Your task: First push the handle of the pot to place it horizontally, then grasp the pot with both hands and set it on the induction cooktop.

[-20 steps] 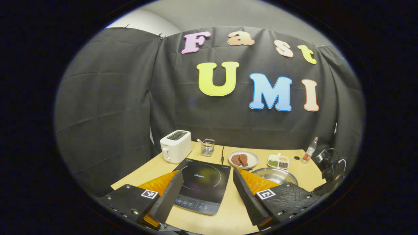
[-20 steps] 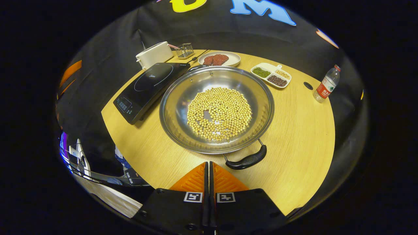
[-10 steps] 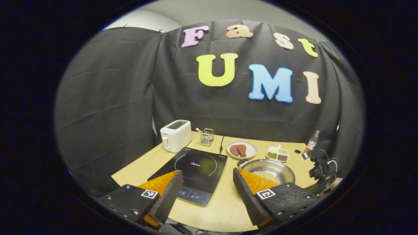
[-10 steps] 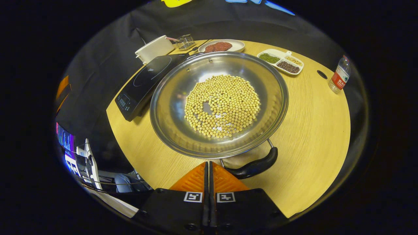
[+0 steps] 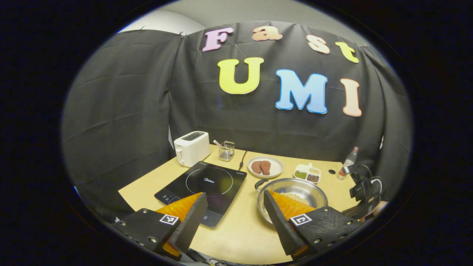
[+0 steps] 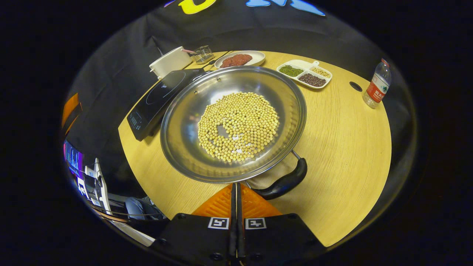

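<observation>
Right gripper: I'm keeping the fingers pressed together on nothing, using them as a blunt pusher at the pot's near handle.
Left gripper: I'm holding it wide open and empty, waiting for the two-handed lift.
Pot: it's sitting on the table with beans inside, just beside the cooktop.
Handle: it's lying at a slant, so I judge the push isn't finished.
</observation>
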A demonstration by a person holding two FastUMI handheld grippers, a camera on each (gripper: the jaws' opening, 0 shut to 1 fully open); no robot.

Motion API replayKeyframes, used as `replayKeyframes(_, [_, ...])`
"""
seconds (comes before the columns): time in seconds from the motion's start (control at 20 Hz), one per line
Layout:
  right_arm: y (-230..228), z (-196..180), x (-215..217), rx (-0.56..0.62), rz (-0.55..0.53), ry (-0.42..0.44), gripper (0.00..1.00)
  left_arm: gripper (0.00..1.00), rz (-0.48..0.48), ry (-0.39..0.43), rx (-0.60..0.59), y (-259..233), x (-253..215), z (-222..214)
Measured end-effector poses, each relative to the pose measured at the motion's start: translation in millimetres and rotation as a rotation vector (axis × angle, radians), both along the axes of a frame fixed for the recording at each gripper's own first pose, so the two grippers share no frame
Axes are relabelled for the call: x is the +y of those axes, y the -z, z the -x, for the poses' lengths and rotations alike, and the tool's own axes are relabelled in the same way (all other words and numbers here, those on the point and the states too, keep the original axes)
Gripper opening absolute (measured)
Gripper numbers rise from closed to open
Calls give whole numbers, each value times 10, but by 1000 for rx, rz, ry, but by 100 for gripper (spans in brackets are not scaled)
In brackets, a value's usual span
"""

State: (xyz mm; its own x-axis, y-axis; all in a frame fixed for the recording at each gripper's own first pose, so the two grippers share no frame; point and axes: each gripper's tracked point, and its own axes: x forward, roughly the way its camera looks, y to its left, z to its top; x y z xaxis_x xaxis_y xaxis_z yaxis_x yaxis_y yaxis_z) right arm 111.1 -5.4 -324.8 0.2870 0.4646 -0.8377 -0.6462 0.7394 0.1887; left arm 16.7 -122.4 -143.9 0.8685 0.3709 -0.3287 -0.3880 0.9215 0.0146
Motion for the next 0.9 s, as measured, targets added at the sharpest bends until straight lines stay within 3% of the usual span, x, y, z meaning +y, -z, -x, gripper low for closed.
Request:
replayKeyframes(0.2, [23,-114,-71,-15,-1,15,2,90,3,7,-5,8,-68,-67])
replayKeyframes(0.3, [41,-186,-117,-20,-2,32,2,93,-15,13,-7,-17,-85,-111])
replayKeyframes(0.9, [19,-666,-393,-54,-42,205,2,90,-28,88,-25,10,-205,-448])
